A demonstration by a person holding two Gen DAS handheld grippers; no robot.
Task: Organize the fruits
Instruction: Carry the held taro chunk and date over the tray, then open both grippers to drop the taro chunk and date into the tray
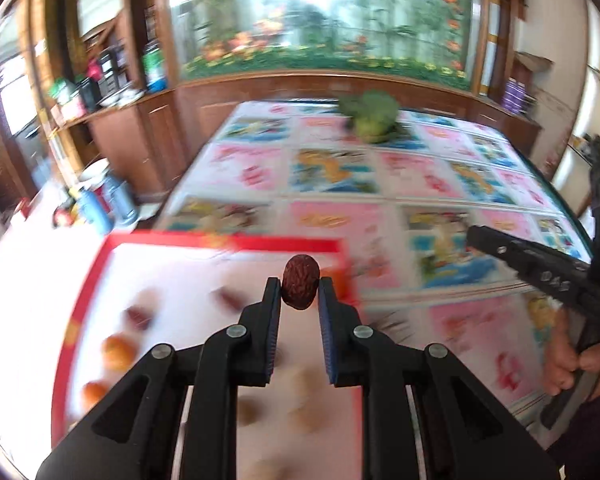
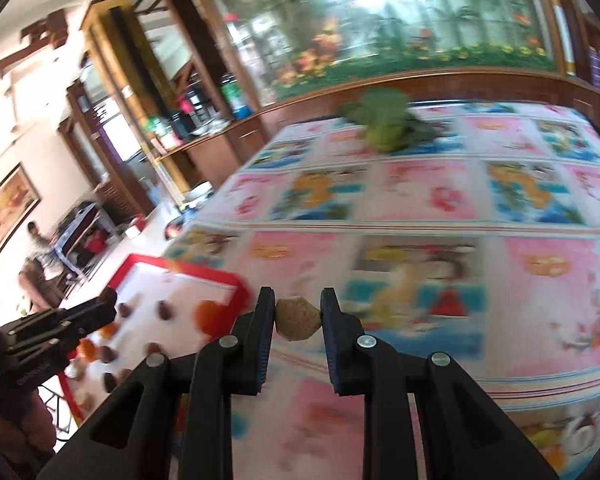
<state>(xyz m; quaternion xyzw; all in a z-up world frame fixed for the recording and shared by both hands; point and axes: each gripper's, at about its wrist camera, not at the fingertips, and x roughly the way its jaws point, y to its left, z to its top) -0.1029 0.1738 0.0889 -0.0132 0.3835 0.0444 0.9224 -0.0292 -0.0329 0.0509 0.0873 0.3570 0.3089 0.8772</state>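
Note:
My left gripper (image 1: 300,286) is shut on a wrinkled dark red date (image 1: 301,282) and holds it above the red-rimmed white tray (image 1: 220,242). Blurred small fruits lie in the tray: orange ones (image 1: 118,352), dark red dates (image 1: 138,316) and tan ones (image 1: 308,416). My right gripper (image 2: 299,306) is shut on a tan rough round fruit (image 2: 298,319) and holds it above the patterned tablecloth, right of the tray (image 2: 204,274). The right gripper also shows in the left wrist view (image 1: 476,238), the left gripper in the right wrist view (image 2: 108,300).
A green leaf-shaped dish with green fruit (image 1: 374,120) stands at the far side of the table (image 1: 440,168); it also shows in the right wrist view (image 2: 384,128). Wooden cabinets and shelves line the back and left. Bottles (image 1: 100,204) stand on the floor at left.

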